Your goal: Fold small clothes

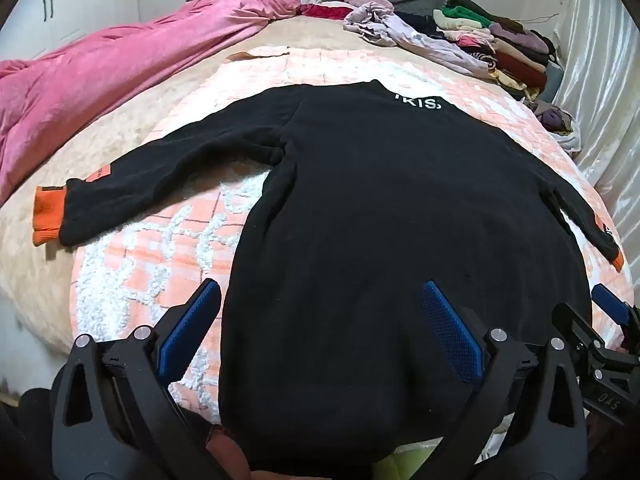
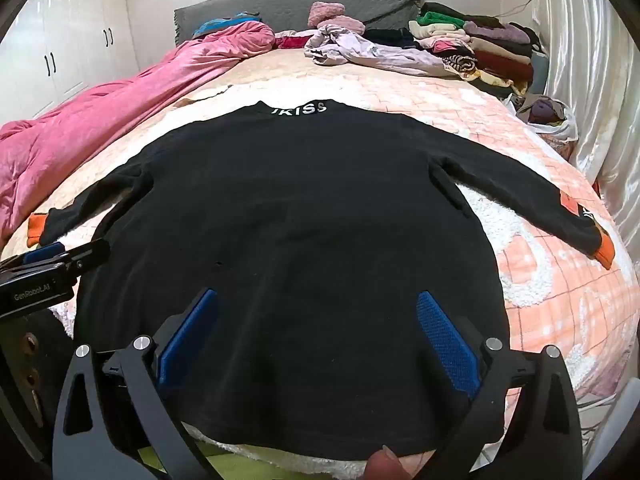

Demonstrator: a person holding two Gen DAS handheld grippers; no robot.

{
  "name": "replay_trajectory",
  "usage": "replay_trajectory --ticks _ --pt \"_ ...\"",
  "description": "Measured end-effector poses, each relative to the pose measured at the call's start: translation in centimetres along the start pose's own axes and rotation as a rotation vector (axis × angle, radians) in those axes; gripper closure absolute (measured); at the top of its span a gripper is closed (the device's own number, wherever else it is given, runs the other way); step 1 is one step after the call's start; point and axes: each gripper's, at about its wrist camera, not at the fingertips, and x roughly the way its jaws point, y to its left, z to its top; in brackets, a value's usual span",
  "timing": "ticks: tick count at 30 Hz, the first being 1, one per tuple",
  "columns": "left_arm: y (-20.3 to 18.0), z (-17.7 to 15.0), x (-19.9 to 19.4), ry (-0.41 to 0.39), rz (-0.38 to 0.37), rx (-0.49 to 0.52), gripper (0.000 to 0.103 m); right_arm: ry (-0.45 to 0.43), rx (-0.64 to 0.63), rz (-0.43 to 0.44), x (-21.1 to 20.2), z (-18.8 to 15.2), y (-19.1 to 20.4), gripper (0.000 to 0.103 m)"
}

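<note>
Left wrist view: the left gripper [image 1: 320, 320] stands with jaws spread wide, nothing between the blue pads [image 1: 452, 336], pointing down over the near hem of the sweater [image 1: 380, 216]. The sweater, black, lies flat and face down on the peach-and-white blanket [image 1: 160, 248], collar at the far end with white lettering [image 1: 417, 102], both sleeves stretched outward, orange cuff [image 1: 48, 216] at the left. The right gripper [image 1: 612, 316] shows at the right edge, just beside the hem corner. A pink quilt [image 1: 100, 72] lies along the left of the bed; a clothes pile [image 1: 496, 44] sits at the far right corner. Right wrist view: the right gripper [image 2: 318, 320] is likewise wide open and empty, above the hem of the sweater [image 2: 300, 208]. The left gripper [image 2: 52, 264] enters at the left edge, near the left sleeve. The blanket [image 2: 560, 280], quilt [image 2: 120, 112] and pile [image 2: 472, 48] are seen as before.
</note>
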Motion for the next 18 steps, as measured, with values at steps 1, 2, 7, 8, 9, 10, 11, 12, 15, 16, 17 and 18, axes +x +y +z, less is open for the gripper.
replay_trajectory --ticks 1,2,7,8,9,10,11,12,15,16,17,18 --pt "0.02 0.00 0.00 0.002 -0.004 -0.002 0.009 0.001 0.002 -0.001 0.04 0.01 -0.16 0.004" --pt "0.04 0.00 -0.01 0.002 -0.003 -0.003 0.009 -0.003 -0.009 -0.006 0.01 0.01 -0.07 0.004" --pt "0.13 0.00 -0.06 0.000 -0.001 -0.004 0.009 -0.008 -0.015 -0.010 -0.12 -0.04 0.24 0.004" --pt "-0.15 0.09 -0.05 -0.001 0.001 -0.005 0.009 -0.012 -0.020 -0.012 -0.20 -0.05 0.38 0.004" --pt "-0.27 0.17 0.02 -0.001 0.001 -0.005 0.009 -0.014 -0.022 -0.012 -0.27 -0.05 0.51 0.004" --pt "-0.43 0.20 0.06 0.000 0.001 -0.004 0.009 -0.010 -0.013 -0.010 -0.10 -0.24 0.43 0.004" --pt "-0.44 0.06 0.00 -0.001 0.000 -0.006 0.009 -0.009 -0.008 -0.006 -0.27 -0.02 -0.19 0.004" --pt "-0.41 0.07 0.00 -0.001 -0.001 -0.006 0.009 -0.009 -0.009 -0.006 -0.31 -0.02 -0.09 0.004" --pt "-0.47 0.35 -0.05 0.001 -0.001 -0.006 0.009 -0.006 -0.005 -0.003 -0.45 -0.12 -0.28 0.004" --pt "-0.46 0.39 -0.27 -0.001 0.000 -0.006 0.009 -0.007 -0.004 -0.004 -0.44 -0.10 -0.25 0.004" --pt "-0.50 0.41 -0.30 -0.001 -0.001 -0.007 0.009 -0.007 -0.005 -0.004 -0.45 -0.08 -0.27 0.004" --pt "-0.34 0.25 -0.24 -0.002 -0.003 -0.005 0.009 -0.006 -0.009 -0.005 -0.37 -0.05 -0.13 0.004"
